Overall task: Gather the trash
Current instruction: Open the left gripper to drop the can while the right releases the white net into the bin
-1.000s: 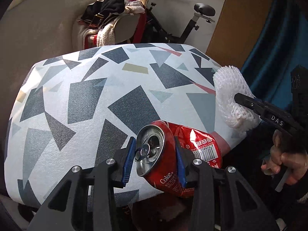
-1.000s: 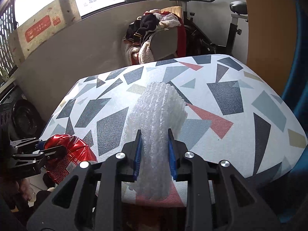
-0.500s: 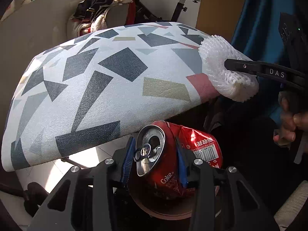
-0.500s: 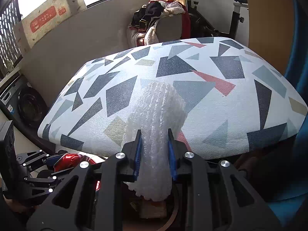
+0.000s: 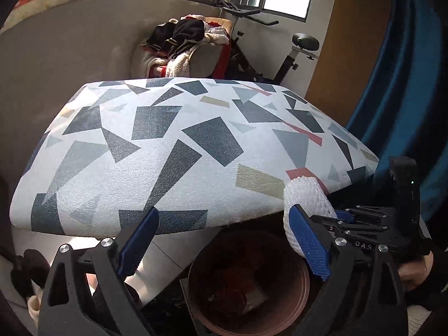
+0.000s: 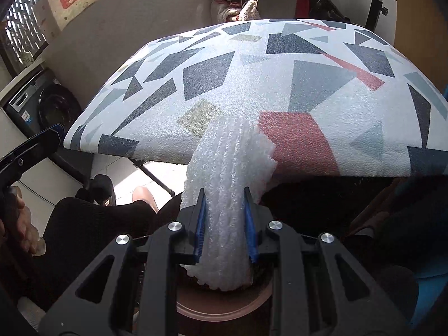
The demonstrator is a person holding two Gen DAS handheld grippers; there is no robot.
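Observation:
My left gripper (image 5: 222,212) hangs over a round brown bin (image 5: 306,282) just off the table's near edge. Its jaws are opening wide and nothing is between its blue pads (image 5: 310,240). Inside the bin the contents are dark, with a reddish shape I cannot make out. My right gripper (image 6: 224,193) is shut on a white foam net sleeve (image 6: 226,168), which bends up over the table edge and hangs down above the bin's rim (image 6: 224,310). In the left wrist view the sleeve (image 5: 305,196) and the right gripper (image 5: 364,224) sit close on the right.
The table (image 5: 196,140) wears a white cloth with grey, blue and red shapes. Behind it stand a chair heaped with clothes (image 5: 193,44) and an exercise bike (image 5: 294,53). A blue curtain (image 5: 406,84) hangs right. A washing machine (image 6: 42,106) stands left. The person's knee (image 6: 142,196) is below.
The left jaws held a crushed red can and have now sprung open; the can is gone from them. Both grippers moved off the table's near edge and lower, over the bin.

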